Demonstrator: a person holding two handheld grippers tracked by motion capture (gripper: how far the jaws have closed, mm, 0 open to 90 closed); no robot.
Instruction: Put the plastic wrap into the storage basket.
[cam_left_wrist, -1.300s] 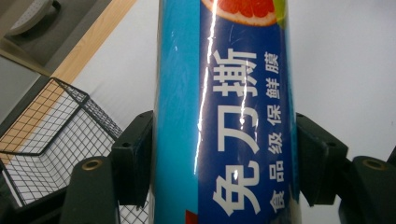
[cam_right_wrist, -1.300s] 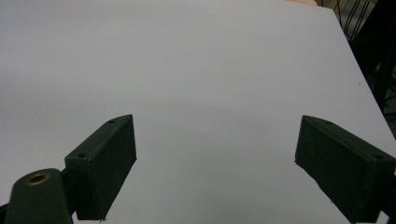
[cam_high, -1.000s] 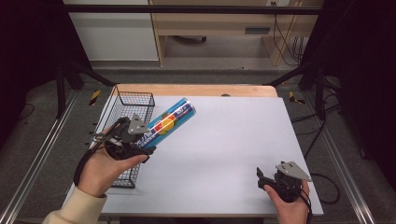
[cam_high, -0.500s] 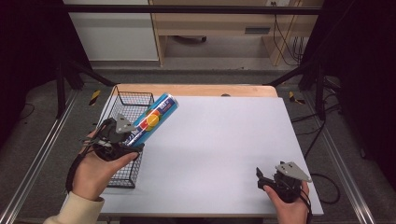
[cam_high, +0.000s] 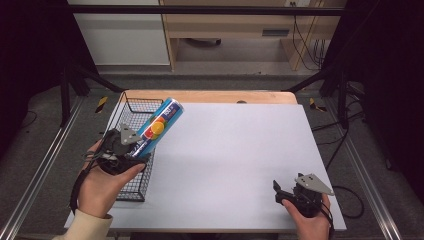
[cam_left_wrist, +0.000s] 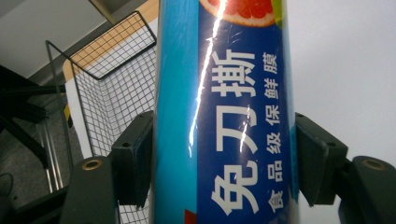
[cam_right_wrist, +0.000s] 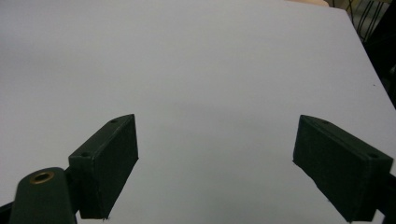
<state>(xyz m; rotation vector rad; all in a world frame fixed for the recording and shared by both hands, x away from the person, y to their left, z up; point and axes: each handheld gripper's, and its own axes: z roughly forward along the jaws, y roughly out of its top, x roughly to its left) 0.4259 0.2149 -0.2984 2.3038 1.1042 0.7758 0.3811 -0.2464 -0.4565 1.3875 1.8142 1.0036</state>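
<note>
While clamped in left gripper (cam_high: 131, 150): blue cling-film tube (cam_high: 159, 124), tilted above wire basket (cam_high: 131, 187) at table's (cam_high: 240, 150) left edge | right gripper (cam_high: 281, 192): jaws apart, low at near right corner, holding nothing

- Setting: a lab or test workspace arranged for recording
- A white table top (cam_high: 235, 150) with a wooden edge stands inside a frame of black metal struts (cam_high: 75, 80)
- Metal floor rails (cam_high: 35, 175) run at 9 o'clock and 3 o'clock of the table
- Loose cables (cam_high: 305, 45) hang at 1 o'clock beside a wooden desk (cam_high: 225, 30)
- Grey floor; dark surrounds on both sides
</note>
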